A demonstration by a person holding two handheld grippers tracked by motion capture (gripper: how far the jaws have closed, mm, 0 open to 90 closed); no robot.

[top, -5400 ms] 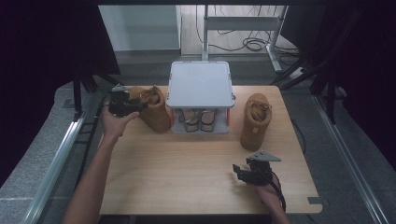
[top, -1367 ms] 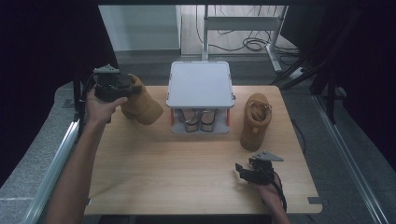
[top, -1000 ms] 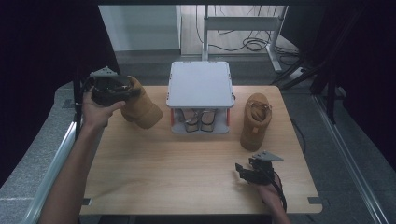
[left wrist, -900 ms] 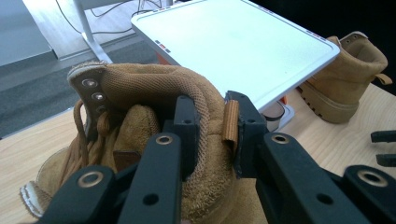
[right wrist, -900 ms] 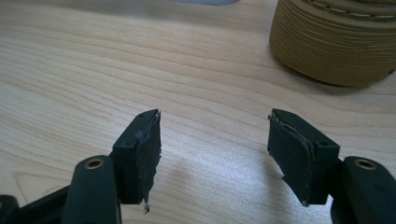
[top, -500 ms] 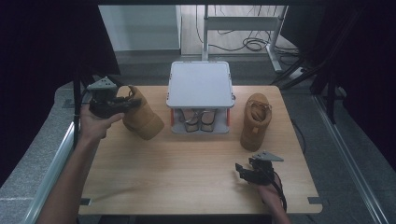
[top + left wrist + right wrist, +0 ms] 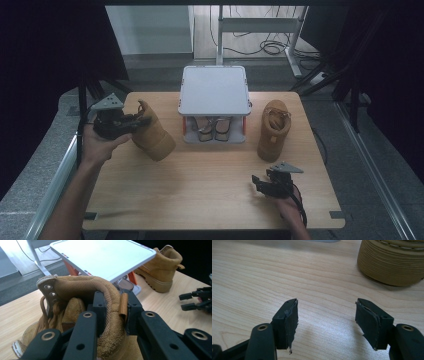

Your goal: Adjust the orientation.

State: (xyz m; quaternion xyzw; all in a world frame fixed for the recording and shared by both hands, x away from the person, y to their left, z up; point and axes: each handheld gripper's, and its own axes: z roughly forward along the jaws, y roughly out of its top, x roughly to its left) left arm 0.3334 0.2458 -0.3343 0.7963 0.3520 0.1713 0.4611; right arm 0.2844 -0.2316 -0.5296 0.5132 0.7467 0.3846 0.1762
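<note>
A tan boot point(image 7: 155, 140) hangs tilted over the table's left part, heel end toward the hand and toe pointing away to the right. My left gripper point(image 7: 138, 120) is shut on its padded collar. In the left gripper view the left gripper point(image 7: 113, 306) has one jaw inside the boot point(image 7: 72, 290) and the other outside by the pull tab. A second tan boot point(image 7: 272, 130) stands to the right of the rack point(image 7: 215, 90). Near the front right, my right gripper point(image 7: 258, 183) rests open; the right gripper point(image 7: 327, 315) has nothing between its pads.
The rack has a white flat top point(image 7: 105, 255) and a pair of shoes point(image 7: 212, 127) stored under it. The second boot's ribbed sole point(image 7: 392, 262) lies just beyond the right gripper. Bare wooden table point(image 7: 200, 190) stretches between both hands.
My left hand has carried the boot from the table's far left edge rightward and nearer to the person, over the tabletop. The right gripper has stayed still.
</note>
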